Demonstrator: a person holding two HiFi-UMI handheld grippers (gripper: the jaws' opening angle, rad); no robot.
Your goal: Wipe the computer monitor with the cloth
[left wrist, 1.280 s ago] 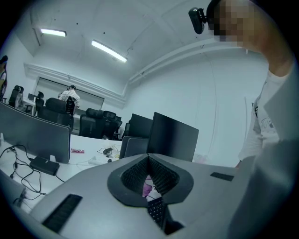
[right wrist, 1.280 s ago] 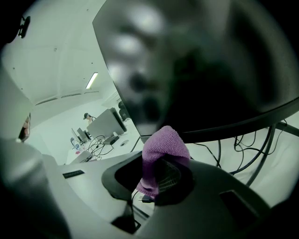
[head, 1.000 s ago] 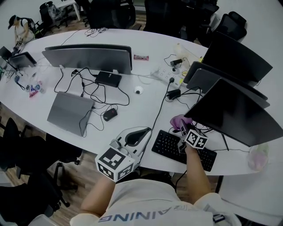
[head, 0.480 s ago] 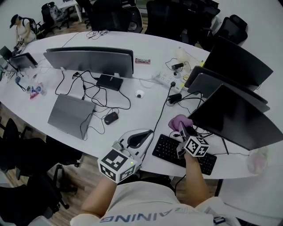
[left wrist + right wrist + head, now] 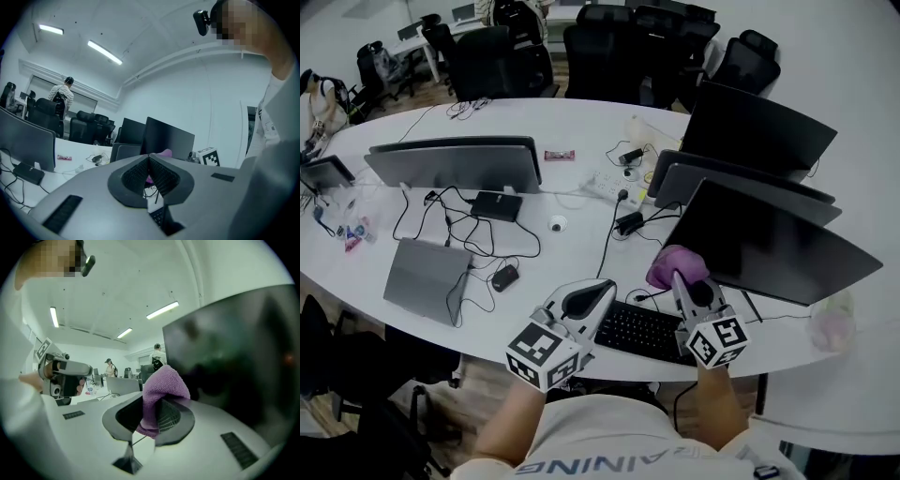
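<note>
The purple cloth point(image 5: 677, 265), pinched in the right hand-held gripper point(image 5: 679, 279) beside the near-right monitor point(image 5: 778, 246), should be pressed flat and swept evenly, the empty left hand-held gripper point(image 5: 602, 289) being pressed together.

Four monitors point(image 5: 778, 246), one laptop point(image 5: 424, 272), one keyboard point(image 5: 639, 330), one mouse point(image 5: 504, 277), one power strip point(image 5: 605, 186) on the tabletop point(image 5: 581, 131); one cloth point(image 5: 673, 264).

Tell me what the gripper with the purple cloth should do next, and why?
Probably push the purple cloth forward onto the dark screen of the nearest monitor. The right gripper is shut on the cloth, which sits right by the screen's lower left corner, but I can't tell whether it touches the screen.
</note>
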